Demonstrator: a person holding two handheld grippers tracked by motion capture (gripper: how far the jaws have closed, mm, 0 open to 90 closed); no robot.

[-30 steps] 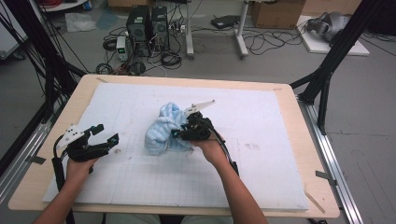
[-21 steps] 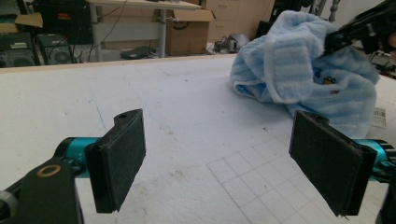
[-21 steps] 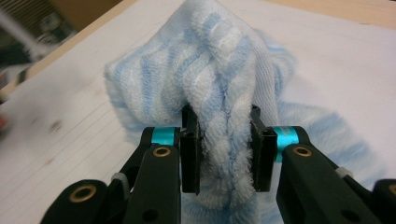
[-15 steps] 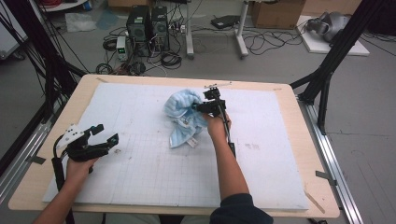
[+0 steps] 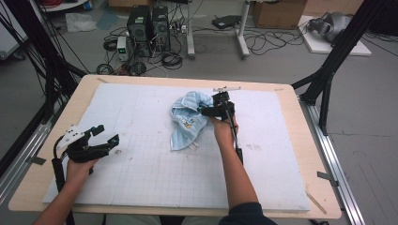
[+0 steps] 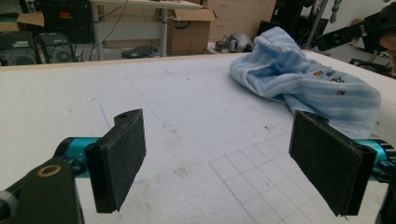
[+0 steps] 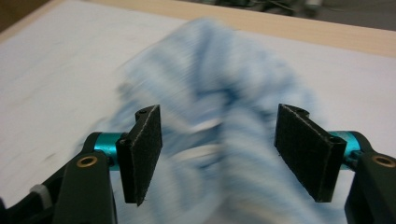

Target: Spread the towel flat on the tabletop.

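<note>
Gaping right tongs just opening over blue towel; left tongs apart, idle.

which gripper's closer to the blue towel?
Right. The right gripper sits at the towel's far right edge, fingers open, having just been opening, with cloth between them but not pressed. The left gripper hangs well off to the towel's left, near the table's left edge.

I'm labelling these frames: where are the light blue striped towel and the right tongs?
Light blue striped towel (image 5: 187, 123): high view, its middle fold.
Right tongs (image 7: 218, 156): right gripper view, midway between open pads.
</note>
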